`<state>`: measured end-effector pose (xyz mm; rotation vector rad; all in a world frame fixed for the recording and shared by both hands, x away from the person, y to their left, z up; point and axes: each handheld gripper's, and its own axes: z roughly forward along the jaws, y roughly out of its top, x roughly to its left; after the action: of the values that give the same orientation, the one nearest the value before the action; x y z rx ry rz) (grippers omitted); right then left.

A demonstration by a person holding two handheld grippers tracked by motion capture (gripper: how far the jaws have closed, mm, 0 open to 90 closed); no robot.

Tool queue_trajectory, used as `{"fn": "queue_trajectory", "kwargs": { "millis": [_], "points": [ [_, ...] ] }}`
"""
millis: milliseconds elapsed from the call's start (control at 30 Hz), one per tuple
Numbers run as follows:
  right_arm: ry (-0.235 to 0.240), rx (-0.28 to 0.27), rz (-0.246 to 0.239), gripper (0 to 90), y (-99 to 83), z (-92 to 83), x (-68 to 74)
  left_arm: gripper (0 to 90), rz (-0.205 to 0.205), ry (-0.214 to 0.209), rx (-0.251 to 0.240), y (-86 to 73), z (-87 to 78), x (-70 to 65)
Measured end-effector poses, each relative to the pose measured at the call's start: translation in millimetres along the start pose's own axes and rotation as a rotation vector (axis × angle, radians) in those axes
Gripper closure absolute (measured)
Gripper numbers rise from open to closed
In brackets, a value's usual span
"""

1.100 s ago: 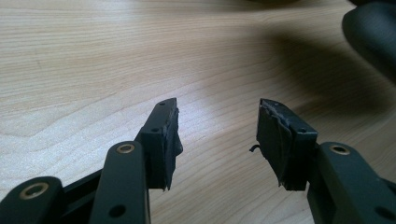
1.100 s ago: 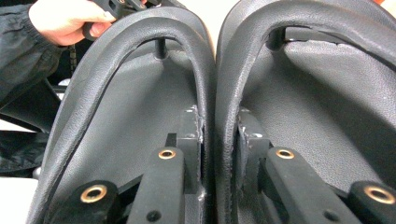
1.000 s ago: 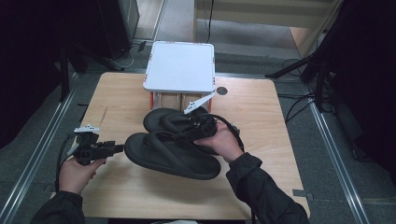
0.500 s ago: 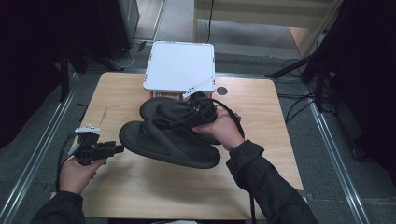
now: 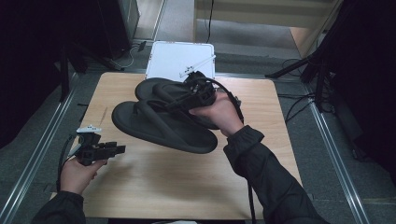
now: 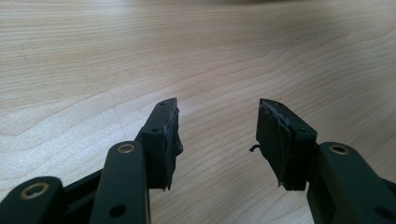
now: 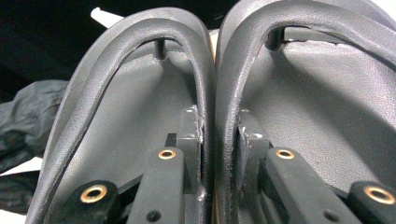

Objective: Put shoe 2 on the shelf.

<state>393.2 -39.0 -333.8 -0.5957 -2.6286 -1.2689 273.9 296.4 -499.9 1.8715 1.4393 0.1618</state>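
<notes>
Now, wooden table (image 5: 177,186) under my hands, pair of black flip-flops (image 5: 163,126) lifted over its middle, my right gripper (image 5: 198,93) clamped on both inner straps (image 7: 210,93) pressed together, my left gripper (image 5: 112,149) low at near-left edge, jaws apart, empty.

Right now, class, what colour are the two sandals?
The sandals are black, clearest in the high view.

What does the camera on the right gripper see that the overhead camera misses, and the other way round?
The right gripper view shows its jaws pinching the two adjoining straps of the black sandals together. The high view takes in the wooden table, the white box behind it and the left gripper, open and idle. Both show the sandals held by the right gripper.
</notes>
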Motion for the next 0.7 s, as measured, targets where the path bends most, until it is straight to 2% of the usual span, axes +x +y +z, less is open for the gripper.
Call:
{"fn": "queue_trajectory", "kwargs": {
  "millis": [200,367,500,700],
  "points": [
    [-0.073,-0.018,0.033,75.8,10.2,-1.9,-15.2,49.4,0.013,-0.004,0.006,0.3,0.7,-0.4],
    [-0.192,-0.039,0.106,75.8,16.6,0.9,-38.0,49.4,0.009,-0.008,0.005,0.3,1.3,-0.2],
    [-0.301,-0.060,0.187,75.9,26.9,4.9,-57.3,49.4,0.009,-0.014,0.003,0.6,1.5,-0.9],
    [-0.408,-0.111,0.287,75.9,40.4,10.9,-81.5,49.4,0.021,-0.033,0.012,1.9,3.3,-3.0]
  ]
}}
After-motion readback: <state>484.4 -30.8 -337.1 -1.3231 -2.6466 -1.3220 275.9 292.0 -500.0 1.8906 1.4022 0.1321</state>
